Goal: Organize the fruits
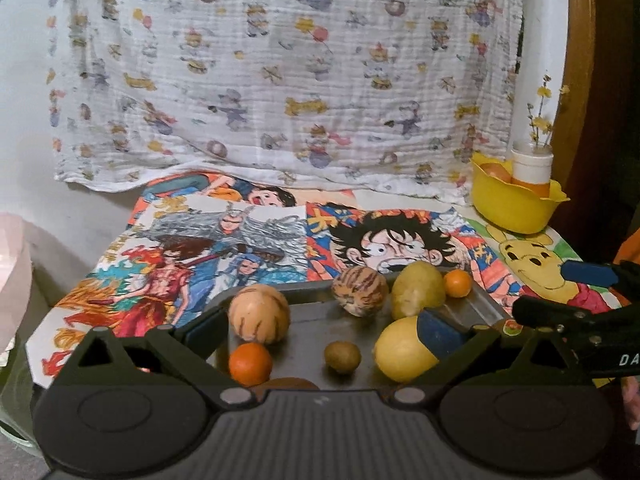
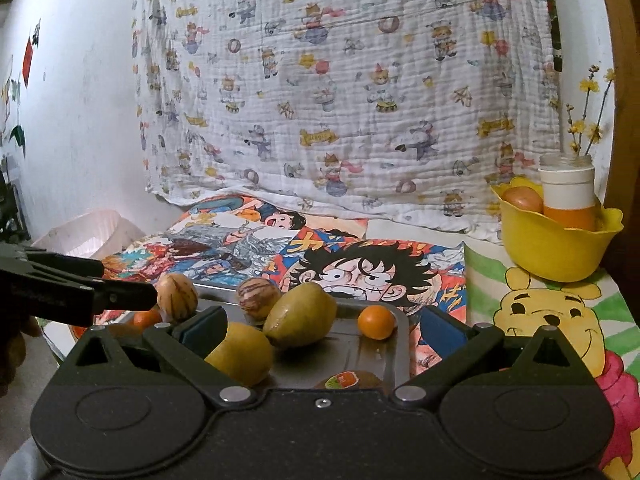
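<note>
Both my claws hang wide apart over the metal tray [image 1: 476, 304], left claw [image 1: 320, 332], right claw [image 2: 320, 330], neither gripping. Fruits on tray: yellow lemon [image 1: 400, 350] just beside kiwi [image 1: 342, 356]. Yellow bowl [image 2: 556, 248] well beyond tray.

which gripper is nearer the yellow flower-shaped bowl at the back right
Right. The right gripper sits over the metal tray's right end, toward the yellow flower-shaped bowl. The left gripper is over the tray's left-middle, farther away.
</note>
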Action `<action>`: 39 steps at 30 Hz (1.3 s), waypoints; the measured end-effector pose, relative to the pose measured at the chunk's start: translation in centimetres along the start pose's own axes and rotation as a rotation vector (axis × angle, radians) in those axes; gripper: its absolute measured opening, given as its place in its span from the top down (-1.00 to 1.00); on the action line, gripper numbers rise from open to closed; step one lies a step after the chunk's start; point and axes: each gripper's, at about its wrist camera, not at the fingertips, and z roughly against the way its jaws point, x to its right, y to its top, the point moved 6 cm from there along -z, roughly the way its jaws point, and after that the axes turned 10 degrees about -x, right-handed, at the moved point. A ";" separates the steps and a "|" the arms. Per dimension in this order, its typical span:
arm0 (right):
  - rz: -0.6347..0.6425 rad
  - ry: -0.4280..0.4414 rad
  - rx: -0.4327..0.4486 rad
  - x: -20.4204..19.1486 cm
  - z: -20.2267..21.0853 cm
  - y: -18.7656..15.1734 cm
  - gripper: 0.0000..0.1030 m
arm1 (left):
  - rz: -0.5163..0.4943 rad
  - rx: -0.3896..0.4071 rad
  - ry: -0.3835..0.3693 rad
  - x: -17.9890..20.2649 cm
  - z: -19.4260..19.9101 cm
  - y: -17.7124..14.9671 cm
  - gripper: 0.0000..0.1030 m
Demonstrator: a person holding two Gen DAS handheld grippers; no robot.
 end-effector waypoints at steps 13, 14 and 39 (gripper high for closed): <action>-0.073 -0.029 -0.016 -1.6 1.2 -1.9 -0.99 | 0.130 0.043 0.034 -1.9 2.1 -3.3 -0.99; -0.074 -0.031 -0.018 -1.7 1.2 -2.0 -0.99 | 0.137 0.051 0.043 -2.0 2.3 -3.6 -0.99; -0.082 -0.056 -0.005 -4.1 1.7 -4.4 -0.99 | 0.171 0.068 0.081 -2.2 3.3 -8.0 -0.99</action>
